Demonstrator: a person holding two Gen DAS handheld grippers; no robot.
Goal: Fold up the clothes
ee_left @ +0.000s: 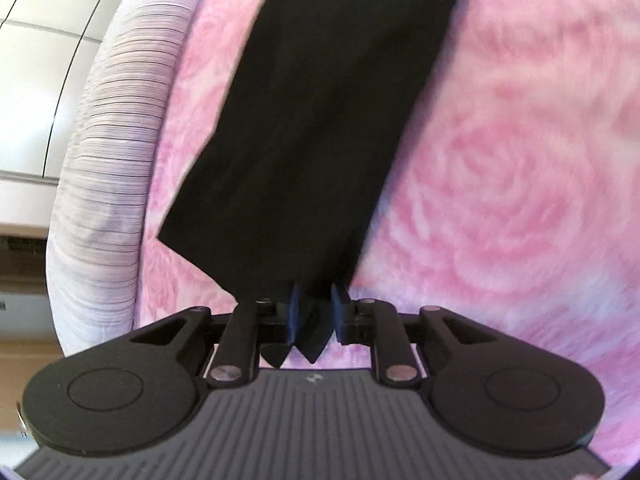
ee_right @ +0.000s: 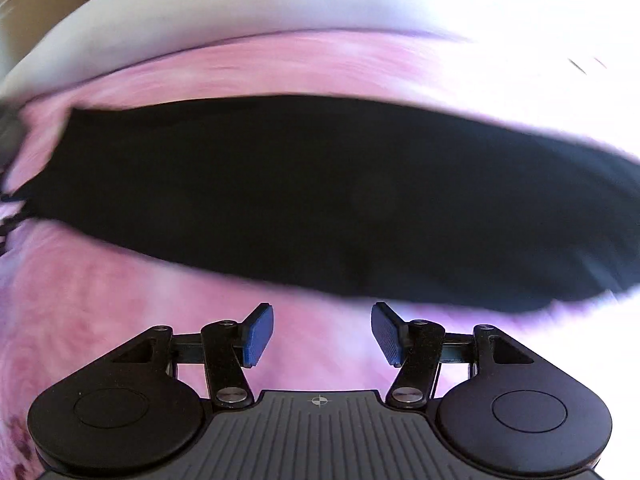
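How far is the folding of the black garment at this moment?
Done: the black garment lies as a long narrow strip on the pink blanket, so it looks already folded lengthwise. In hand: the left claw pinches one end of it; the right claw is open and empty above the blanket. Left: probably folding the strip across its length.

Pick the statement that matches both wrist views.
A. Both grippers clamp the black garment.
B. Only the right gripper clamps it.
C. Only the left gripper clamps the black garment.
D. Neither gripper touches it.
C: the left gripper pinches the black garment between its blue pads, while the right gripper stands open over the pink blanket.
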